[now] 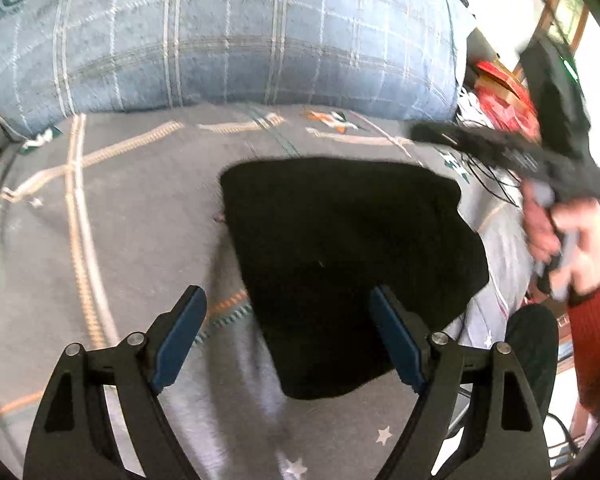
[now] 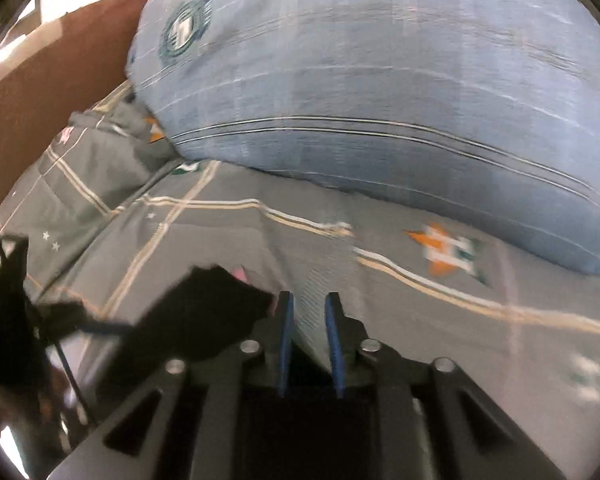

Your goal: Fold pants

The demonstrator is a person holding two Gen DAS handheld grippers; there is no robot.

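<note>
In my left view the left gripper [image 1: 288,312] hangs wide open and empty over the black pants [image 1: 340,256], folded mid-frame on the bed [image 1: 120,208]. In my right view the right gripper [image 2: 309,304] is nearly closed, gripping nothing; pants [image 2: 204,312] lower left, pillow [image 2: 380,80] above.
</note>
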